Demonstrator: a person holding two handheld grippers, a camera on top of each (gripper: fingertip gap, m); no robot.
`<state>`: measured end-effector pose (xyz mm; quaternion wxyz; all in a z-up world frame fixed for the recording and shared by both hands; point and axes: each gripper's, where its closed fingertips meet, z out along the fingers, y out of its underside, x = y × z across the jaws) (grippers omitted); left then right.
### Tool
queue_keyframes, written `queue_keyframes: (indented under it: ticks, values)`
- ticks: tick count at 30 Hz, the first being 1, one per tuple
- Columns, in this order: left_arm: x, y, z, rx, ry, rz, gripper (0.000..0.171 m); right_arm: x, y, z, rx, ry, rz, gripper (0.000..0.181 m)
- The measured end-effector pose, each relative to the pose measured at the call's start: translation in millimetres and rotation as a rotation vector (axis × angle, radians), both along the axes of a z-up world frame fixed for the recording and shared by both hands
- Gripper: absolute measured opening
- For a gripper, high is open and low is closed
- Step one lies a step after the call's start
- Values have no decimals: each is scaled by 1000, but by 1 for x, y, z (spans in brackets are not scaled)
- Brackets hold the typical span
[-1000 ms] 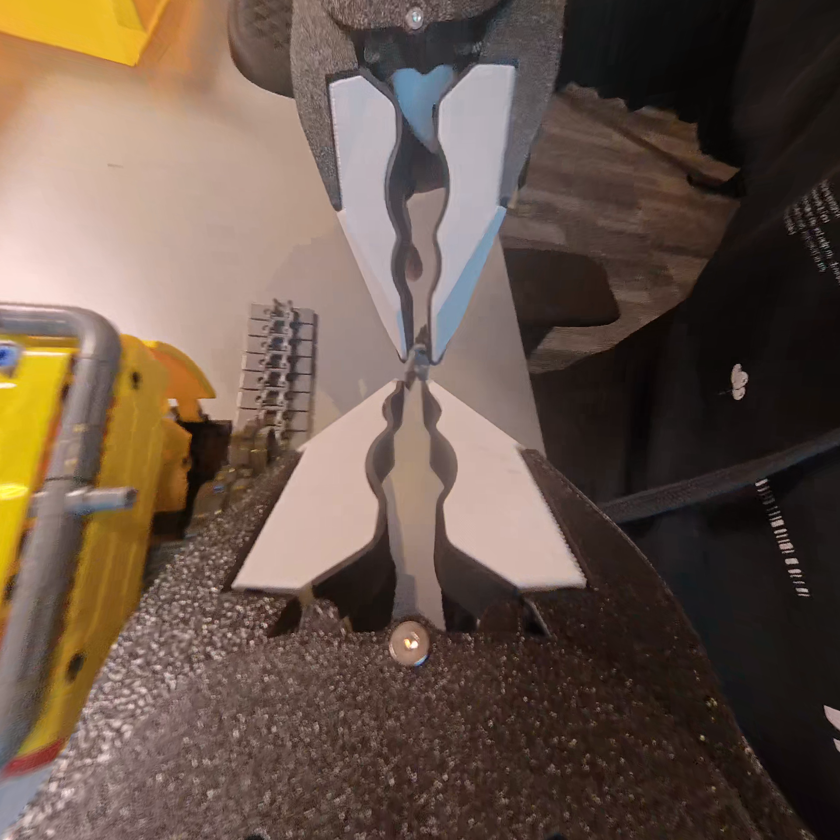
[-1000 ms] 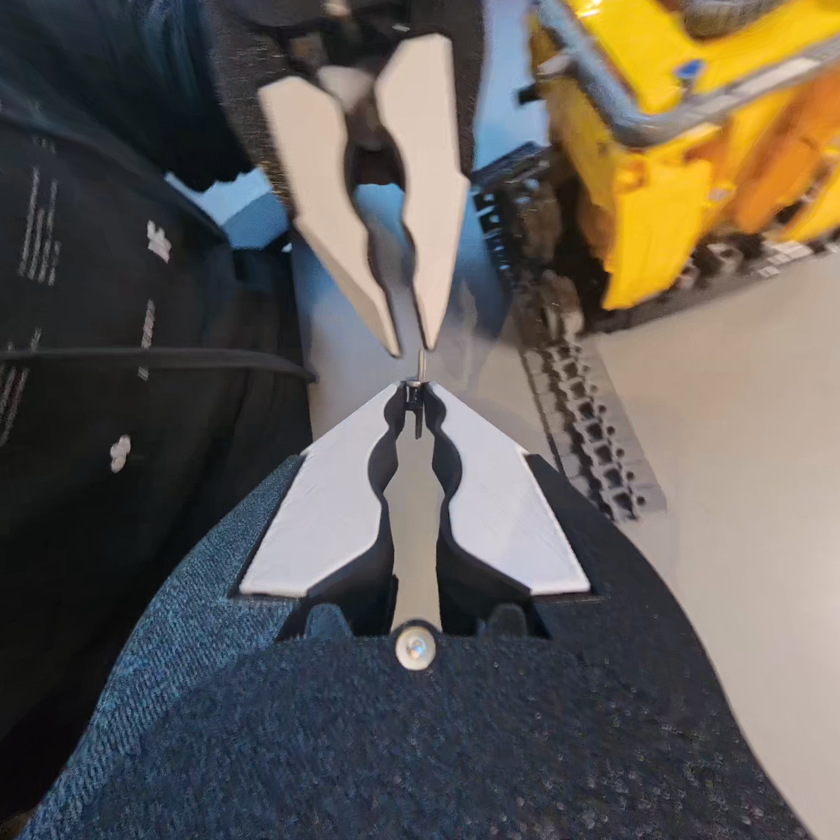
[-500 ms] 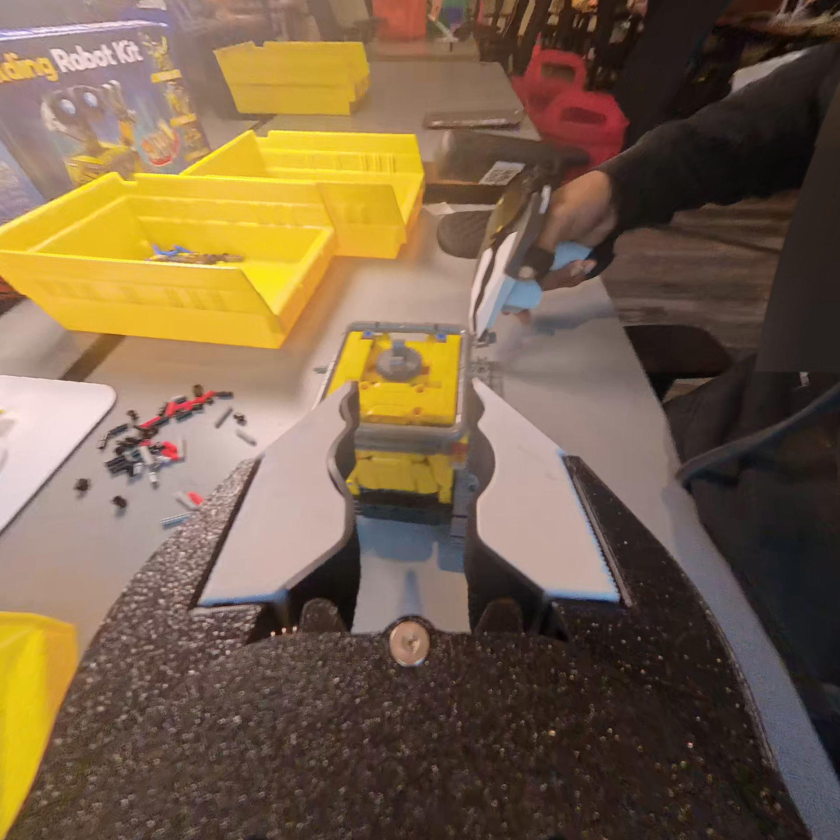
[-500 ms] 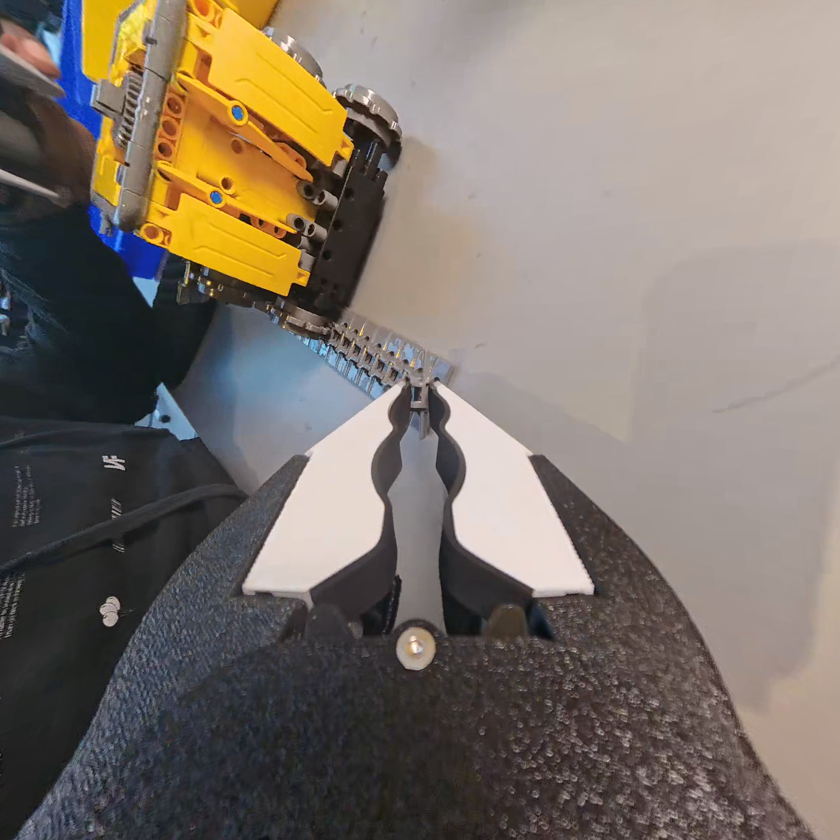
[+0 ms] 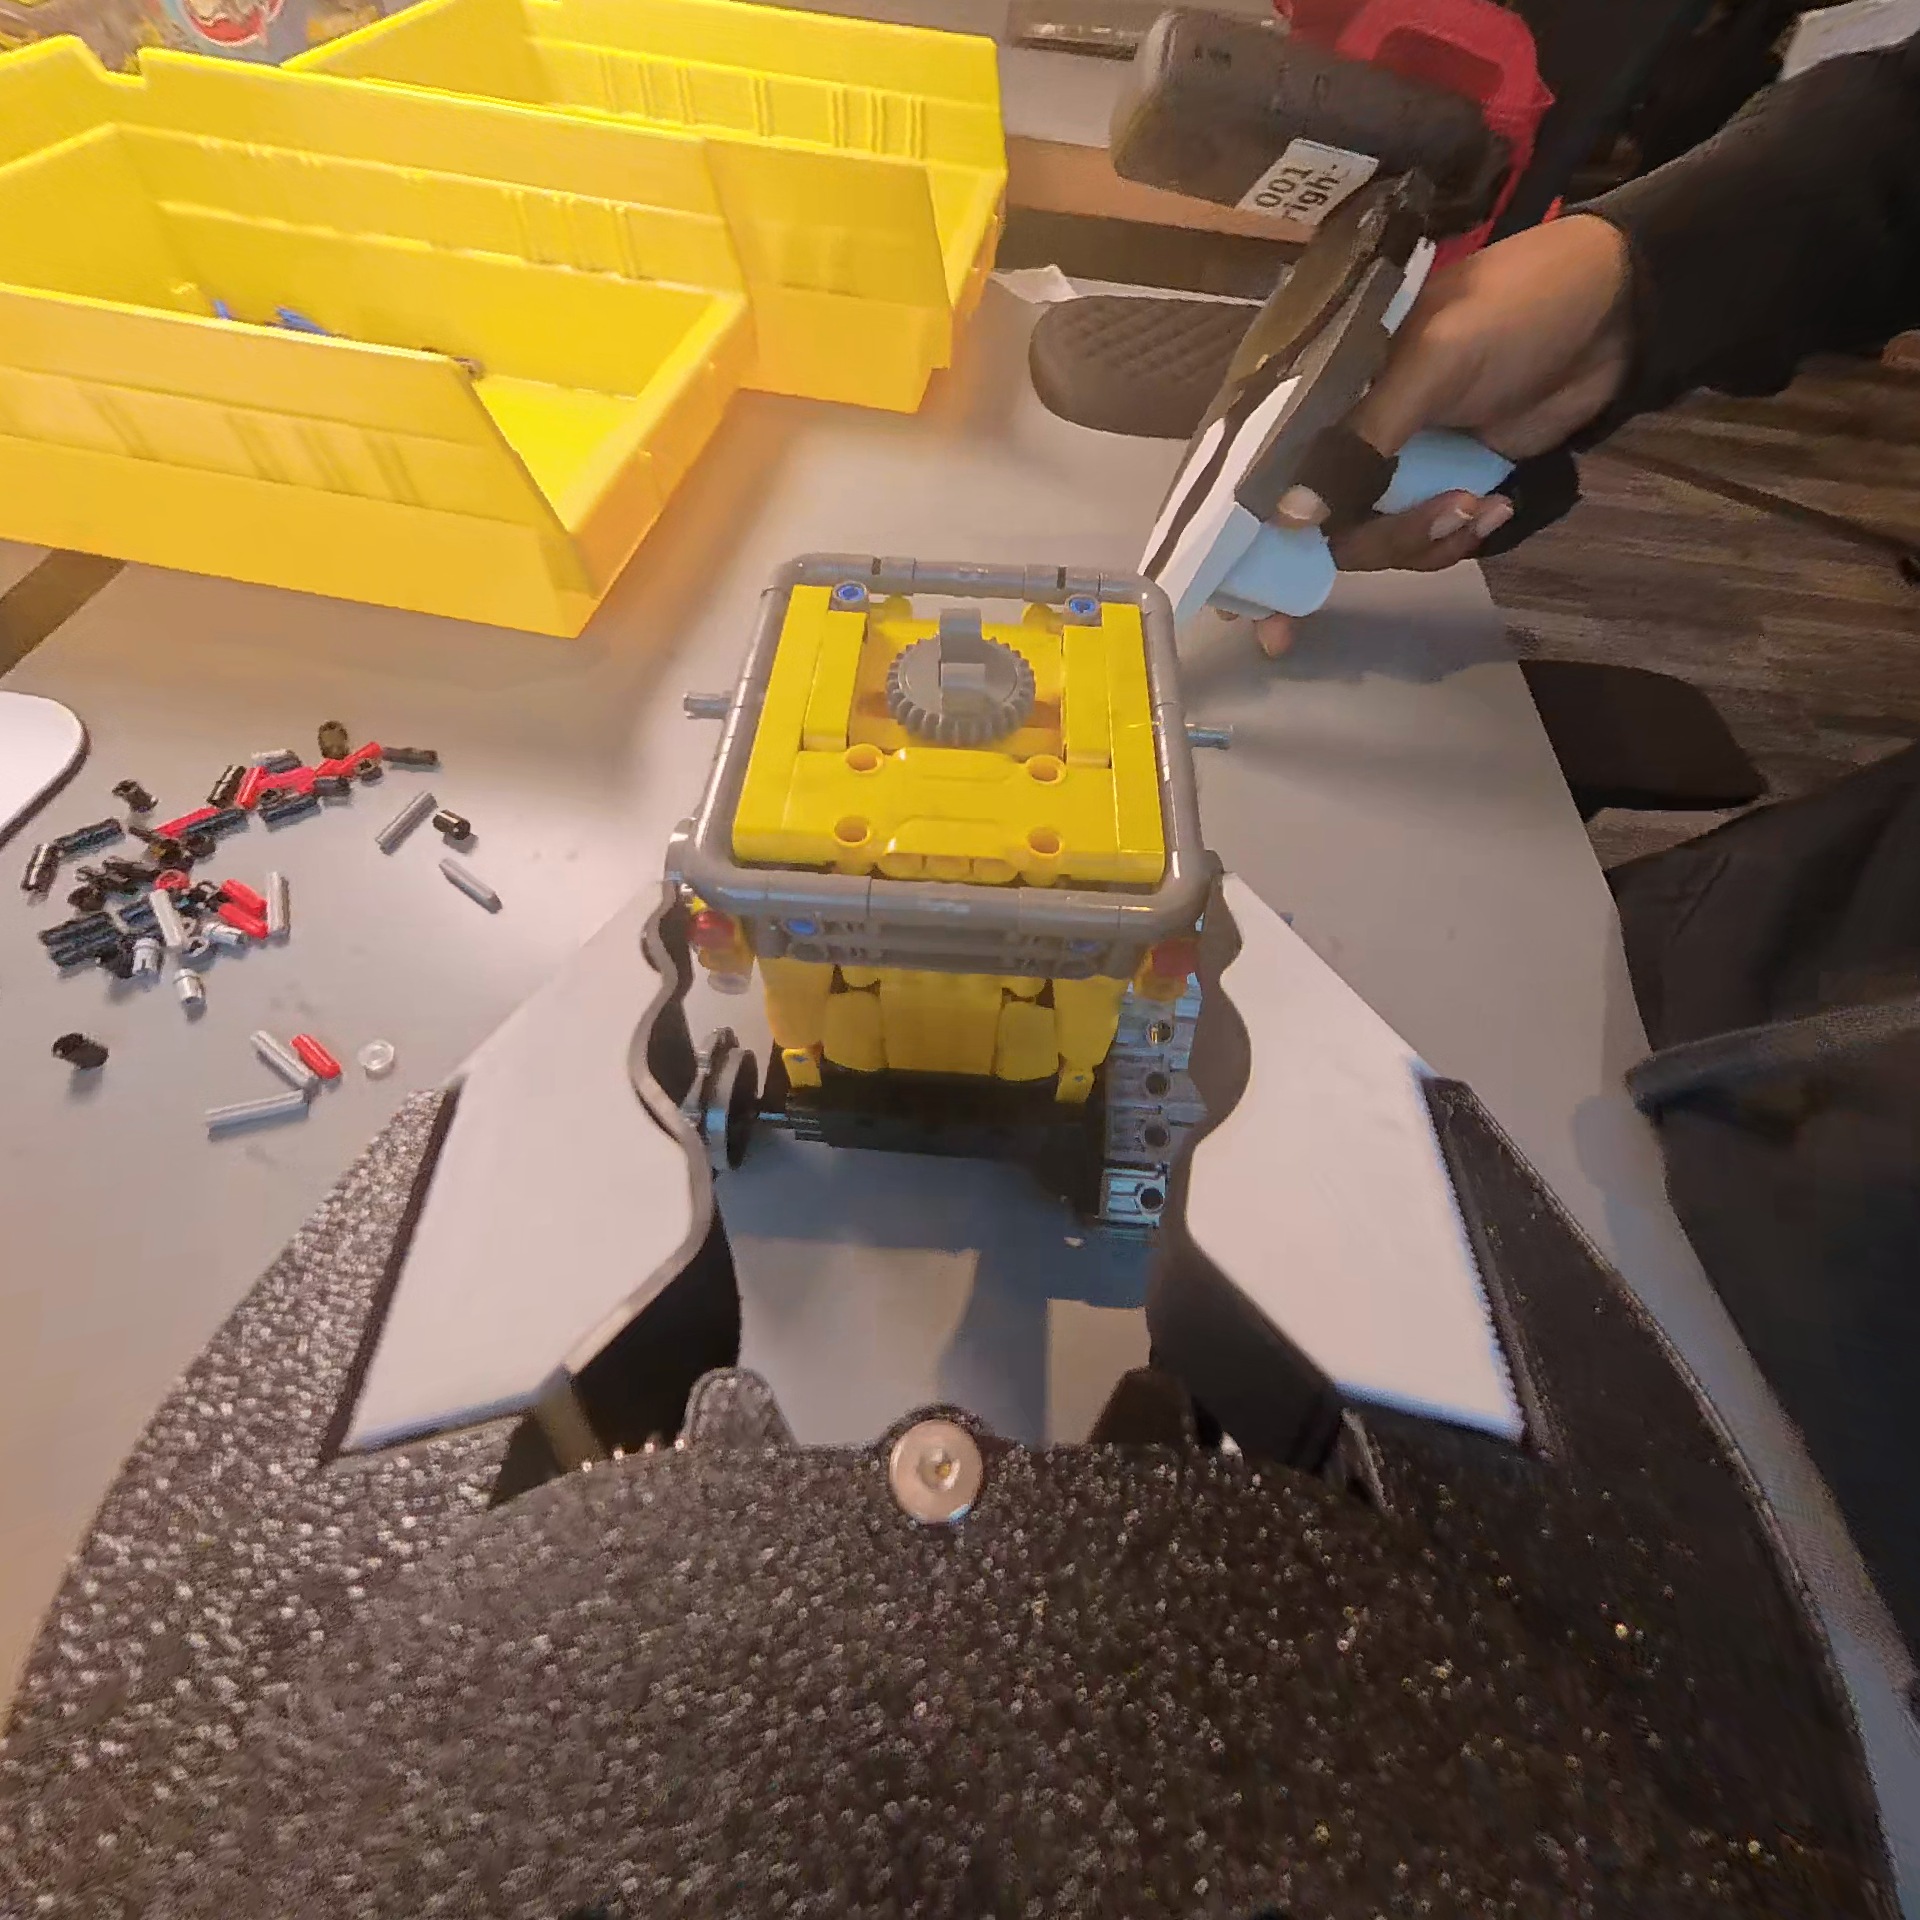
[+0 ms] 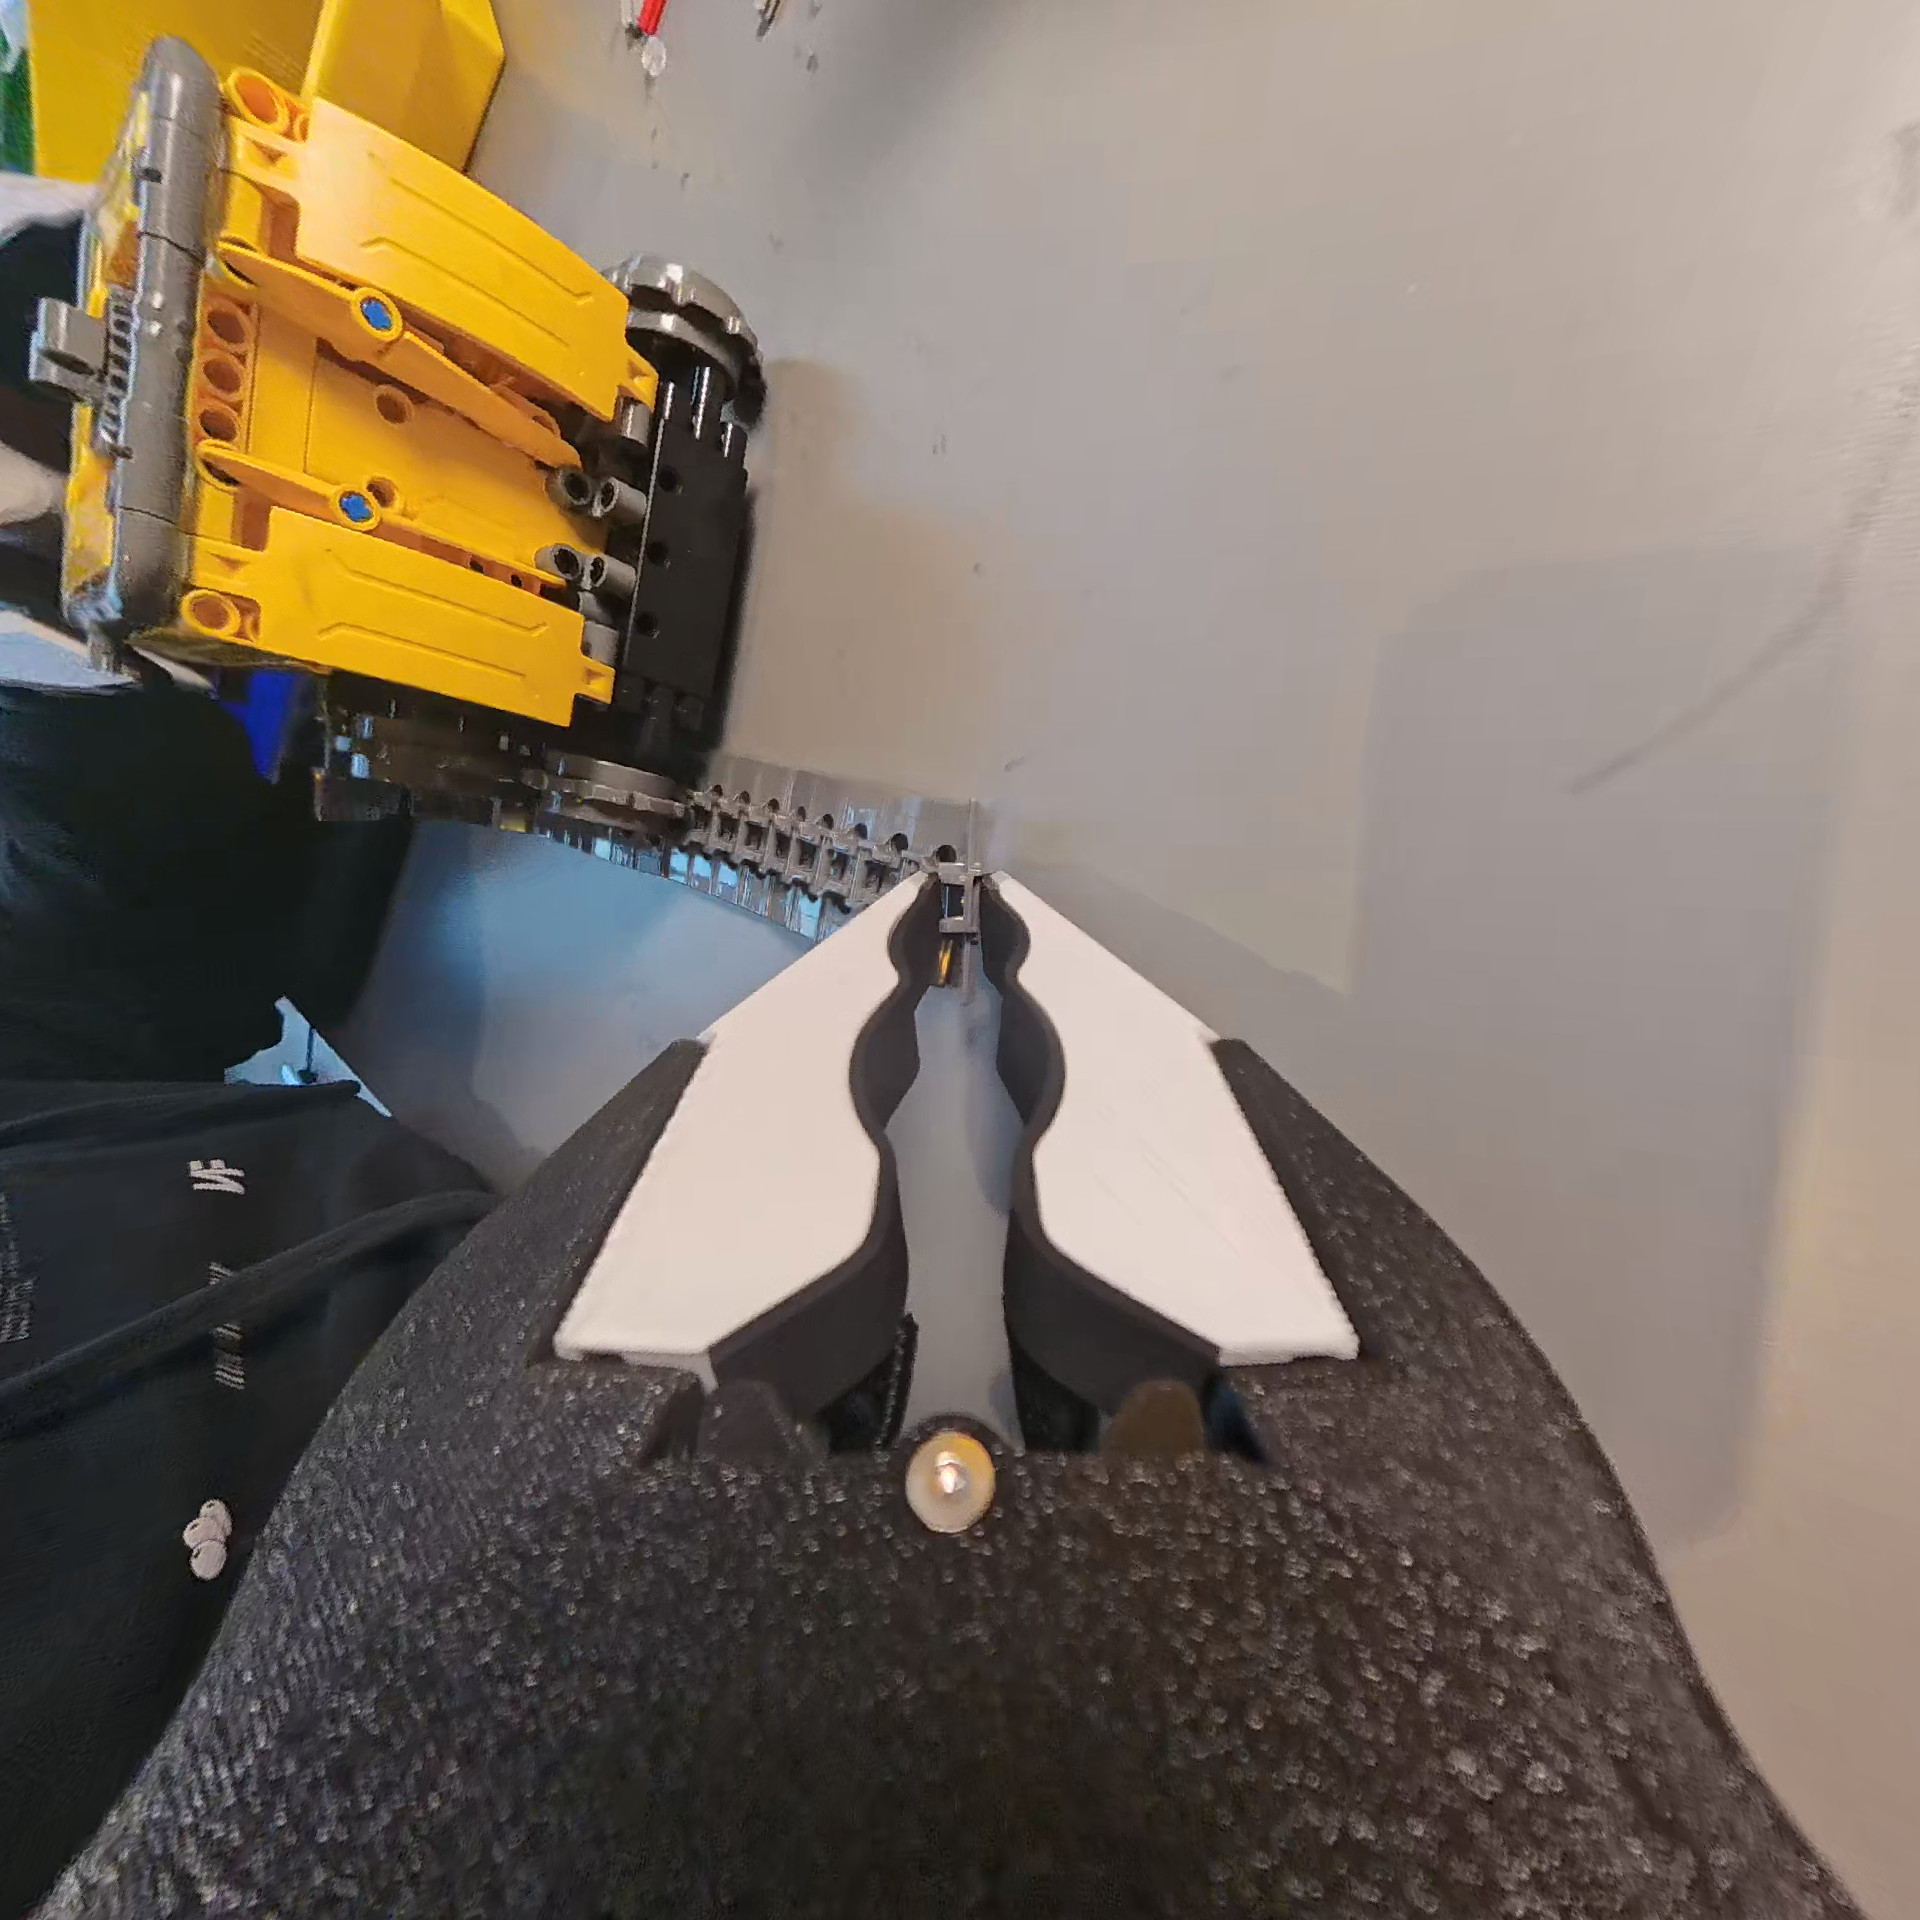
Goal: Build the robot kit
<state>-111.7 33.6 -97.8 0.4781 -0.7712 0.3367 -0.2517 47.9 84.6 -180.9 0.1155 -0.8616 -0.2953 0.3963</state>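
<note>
The left gripper [image 5: 940,914] is spread wide, one finger on each side of the yellow brick-built vehicle [image 5: 945,831] that stands on the grey table [image 5: 582,686]. The fingers flank the model's lower body and wheels; whether they touch it cannot be told. A grey frame runs round the model's flat top, and a grey gear [image 5: 961,681] sits in the middle of it.

The right gripper [image 6: 958,883] is pressed together on a small grey pin-like piece [image 6: 958,920] at the free end of the grey track strip [image 6: 800,831]. The strip lies flat on the table and runs back to the model's wheels. In the left wrist view this gripper appears beyond the model's far right corner, pointing down at the table, held by a person's hand [image 5: 1496,353] in a dark sleeve.

Left of the model lies a scatter of small loose parts [image 5: 177,883], black, red and grey. Behind them stand two yellow bins [image 5: 436,343], side by side; the nearer one holds a few small pieces. A dark oval pad [image 5: 1132,348] lies on the table beyond the model, near the right gripper. A white flat object [image 5: 31,748] shows at the left edge.
</note>
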Motion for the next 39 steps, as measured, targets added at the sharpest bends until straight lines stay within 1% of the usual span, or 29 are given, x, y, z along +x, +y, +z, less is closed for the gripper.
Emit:
queue_keyframes:
  ticks: [3,6,10,20,24,27,33,36,39]
  values:
    - [2,-4,0,11,-6,59,95,0,2,2,3,-1,-25,7]
    - [2,-6,0,12,-2,88,95,-1,5,0,20,-10,-47,7]
    - [2,-6,0,15,-15,91,95,-1,11,4,44,-11,-71,7]
    - [4,-6,0,30,-23,111,96,-3,12,0,78,-66,-51,7]
    - [3,-7,0,36,-26,120,96,-5,13,4,94,-67,-62,7]
    - [3,-8,0,38,-26,125,95,-5,12,2,111,-80,-66,7]
    - [4,-8,0,44,-29,136,95,-4,12,1,231,-146,-38,7]
    - [3,-9,0,47,-29,137,96,-3,13,0,260,-160,-42,7]
    - [3,-9,0,48,-29,138,96,-1,13,-1,320,-207,7,7]
